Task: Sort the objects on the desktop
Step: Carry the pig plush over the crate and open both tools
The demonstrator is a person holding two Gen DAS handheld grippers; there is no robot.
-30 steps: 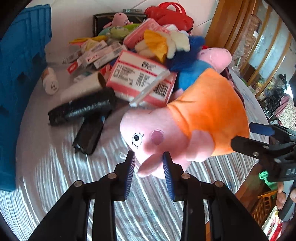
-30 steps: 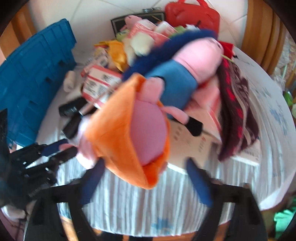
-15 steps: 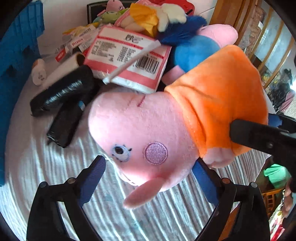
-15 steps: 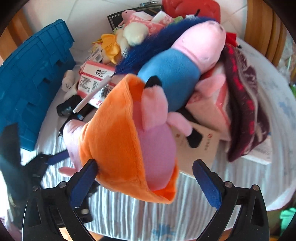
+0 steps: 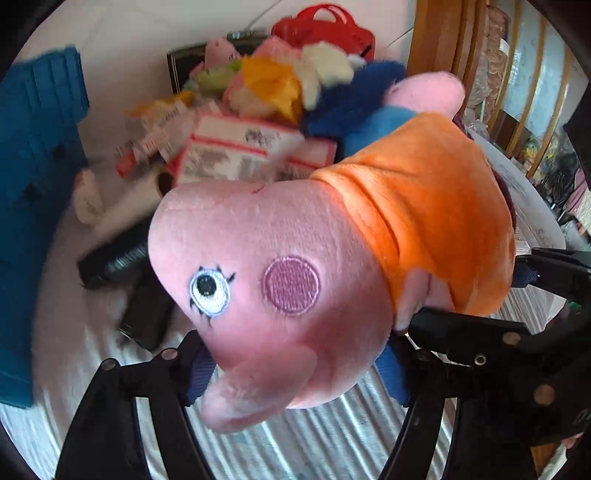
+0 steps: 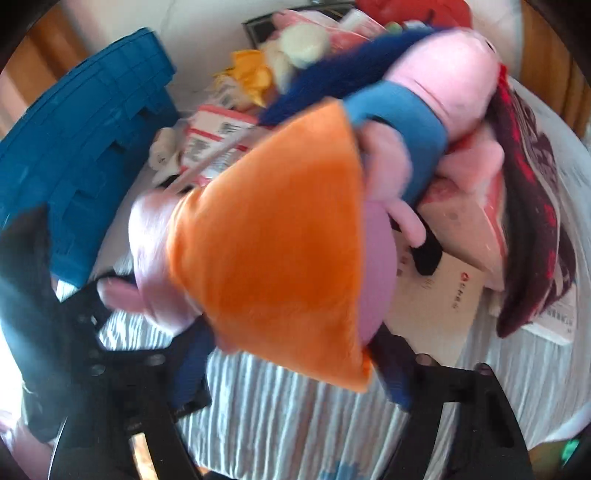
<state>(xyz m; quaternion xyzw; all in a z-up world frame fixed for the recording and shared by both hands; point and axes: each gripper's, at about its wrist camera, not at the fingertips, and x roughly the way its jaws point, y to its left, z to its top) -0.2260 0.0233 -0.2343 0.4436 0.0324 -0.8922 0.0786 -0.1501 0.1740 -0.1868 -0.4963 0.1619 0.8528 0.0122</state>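
A pink pig plush in an orange dress lies across the front of the striped tablecloth. Its head sits between my left gripper's blue pads, which are closing and press on both sides of it. Seen from the right wrist, the hem end of the dress fills my right gripper. Those jaws are closing too, with the pads against the fabric. The right gripper's fingers show at the dress in the left wrist view. Both views are motion-blurred.
A blue crate stands at the left. Behind the pig is a heap: a blue-shirted pig plush, pink-and-white boxes, black tubes, a dark knitted cloth, a red bag. The table edge runs close at the front.
My left gripper let go of the pig's ear, spread wide, moved in and narrowed around the head. My right gripper's wide jaws dropped and narrowed onto the dress hem.
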